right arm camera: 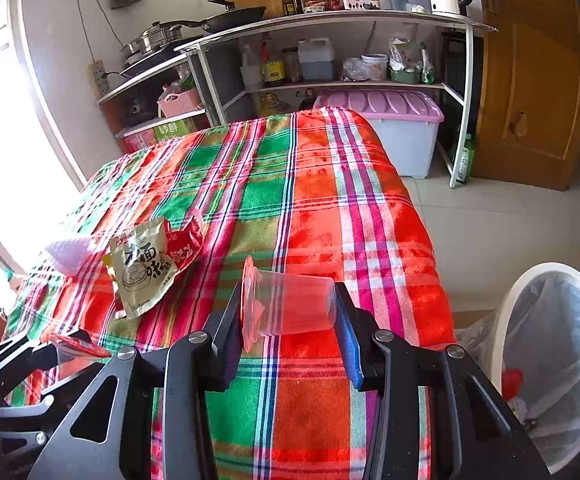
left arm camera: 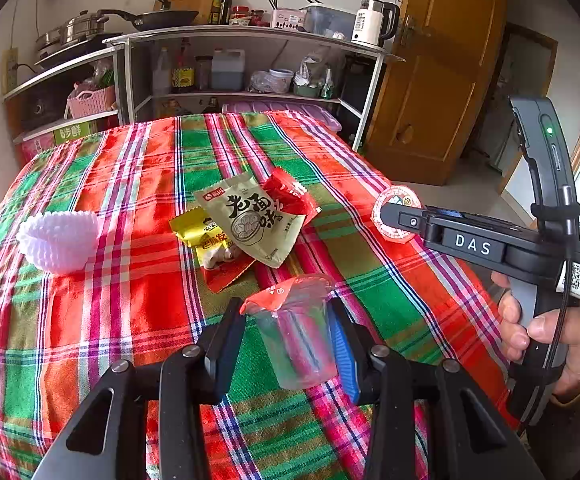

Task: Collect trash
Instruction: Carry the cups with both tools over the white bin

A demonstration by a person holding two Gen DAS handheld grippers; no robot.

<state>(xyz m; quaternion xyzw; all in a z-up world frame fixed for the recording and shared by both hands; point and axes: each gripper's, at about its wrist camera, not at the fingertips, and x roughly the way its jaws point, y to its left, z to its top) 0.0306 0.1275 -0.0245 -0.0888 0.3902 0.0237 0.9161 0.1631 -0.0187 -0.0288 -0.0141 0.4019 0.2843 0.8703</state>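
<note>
- The clear plastic cup (right arm camera: 290, 306) sat crosswise in the right gripper (right arm camera: 286, 316), its long axis running from one finger to the other: the rim, with its torn red foil lid, was against the left-hand finger and the base against the blue pad on the right-hand finger. The jaws were closed on it, and it hung above the plaid tablecloth (right arm camera: 317, 208).
- A second clear cup (left arm camera: 297, 332) sat in the left gripper (left arm camera: 288, 332), more upright, with its red foil flap at the top and the base tilted toward the camera. The blue pad pressed its right side; on the left side contact was harder to read, though the cup appeared clamped.
- The white bin (right arm camera: 505, 320), lined with a clear bag, stood on the floor just past the table's edge, low and to the right of the right gripper, so the right hand was plainly the nearer. I judged that the coming move was a short swing rightward over the edge.
- Further out, on the cloth, lay a beige snack wrapper (left arm camera: 250, 220), a red wrapper (left arm camera: 290, 196) and a yellow wrapper (left arm camera: 202, 232) in one heap, with a white fluted liner (left arm camera: 58, 240) apart to their left.
</note>
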